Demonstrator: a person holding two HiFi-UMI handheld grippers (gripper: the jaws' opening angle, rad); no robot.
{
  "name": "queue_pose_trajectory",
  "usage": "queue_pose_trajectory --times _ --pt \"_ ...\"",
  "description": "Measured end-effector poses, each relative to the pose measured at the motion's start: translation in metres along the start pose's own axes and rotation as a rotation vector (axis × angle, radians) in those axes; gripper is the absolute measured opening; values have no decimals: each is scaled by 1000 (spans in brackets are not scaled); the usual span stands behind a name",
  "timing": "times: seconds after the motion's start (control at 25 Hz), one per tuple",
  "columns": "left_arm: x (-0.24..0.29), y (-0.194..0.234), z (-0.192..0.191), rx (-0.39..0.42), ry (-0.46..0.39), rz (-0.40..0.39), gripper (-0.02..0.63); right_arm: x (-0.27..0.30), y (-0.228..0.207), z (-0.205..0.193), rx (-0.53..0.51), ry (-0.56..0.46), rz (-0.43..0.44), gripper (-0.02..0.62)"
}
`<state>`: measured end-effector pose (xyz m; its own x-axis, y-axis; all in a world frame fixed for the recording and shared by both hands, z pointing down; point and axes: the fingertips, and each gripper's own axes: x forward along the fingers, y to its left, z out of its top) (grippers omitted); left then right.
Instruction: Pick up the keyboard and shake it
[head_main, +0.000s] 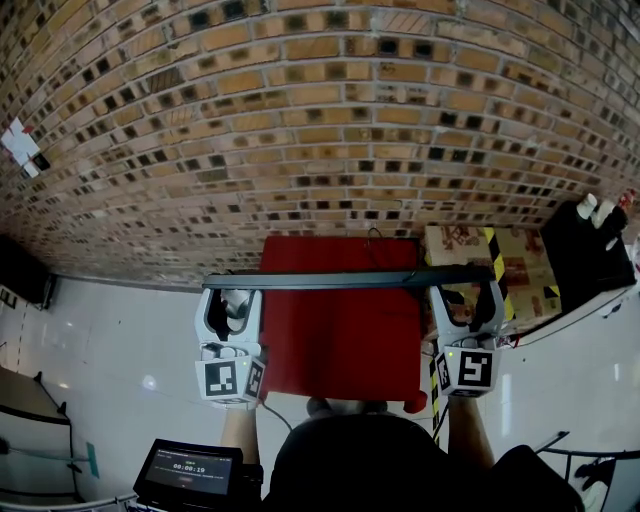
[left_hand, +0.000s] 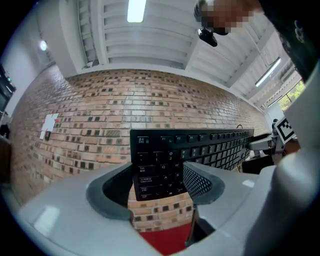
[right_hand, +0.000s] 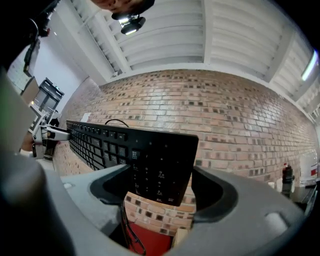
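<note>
A black keyboard hangs in the air above the red surface; from the head view it is edge-on, a thin dark bar running left to right. My left gripper is shut on its left end, and my right gripper is shut on its right end. In the left gripper view the keyboard stands keys toward the camera, its end clamped between the grey jaws of the left gripper. In the right gripper view the keypad end of the keyboard sits between the jaws of the right gripper, with the cable trailing below.
A brick wall fills the background. A cardboard box with yellow-black tape and a black case bearing white bottles stand at the right. A small screen sits at the lower left over pale floor.
</note>
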<state>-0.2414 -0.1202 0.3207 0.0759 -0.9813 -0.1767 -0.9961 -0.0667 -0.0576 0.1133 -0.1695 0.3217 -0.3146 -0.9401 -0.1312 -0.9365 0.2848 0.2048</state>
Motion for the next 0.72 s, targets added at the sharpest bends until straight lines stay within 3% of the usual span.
queue_pose_trajectory --times 0.36,0.72 --pt "-26 -15 -103 -49 249 -25 318 -28 15 -99 43 244 35 359" --pt "-37 -16 -126 -59 301 -26 318 -38 22 -128 51 311 25 359"
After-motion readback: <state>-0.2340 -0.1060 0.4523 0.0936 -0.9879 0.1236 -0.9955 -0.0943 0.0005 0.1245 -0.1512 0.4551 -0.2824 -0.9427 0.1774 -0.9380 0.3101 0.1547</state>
